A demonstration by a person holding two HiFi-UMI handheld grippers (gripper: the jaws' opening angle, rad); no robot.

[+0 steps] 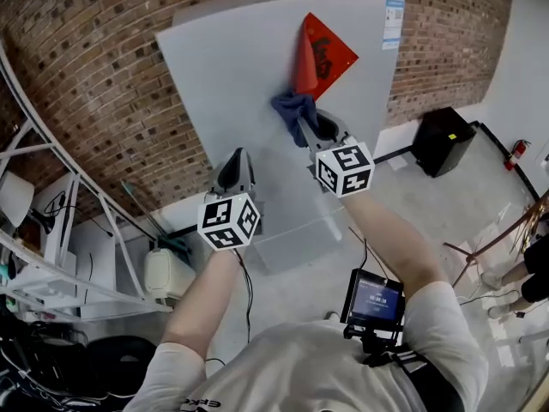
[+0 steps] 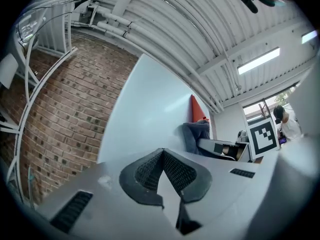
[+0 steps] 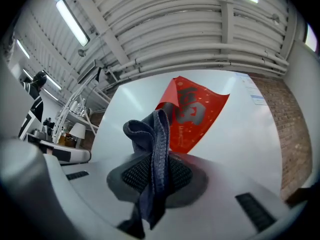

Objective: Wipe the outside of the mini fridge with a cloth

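Observation:
The white fridge [image 1: 240,67] stands against the brick wall with a red diamond sticker [image 1: 322,54] on its front. My right gripper [image 1: 306,129] is shut on a dark blue cloth [image 1: 293,107], which is bunched against the fridge just below the sticker. In the right gripper view the cloth [image 3: 155,144] hangs folded between the jaws of the right gripper [image 3: 156,171], with the sticker [image 3: 195,114] behind it. My left gripper [image 1: 236,168] is shut and holds nothing, lower left of the cloth over the fridge's front. In the left gripper view, the left gripper [image 2: 162,156] has its pads meeting at the tip.
A black box [image 1: 443,140] and a fire extinguisher [image 1: 515,153] sit by the wall at right. A white metal rack [image 1: 51,230] and a white jug [image 1: 167,273] are at left. A printed label [image 1: 394,22] sits on the fridge's top corner. A person's legs [image 1: 527,273] show at the right edge.

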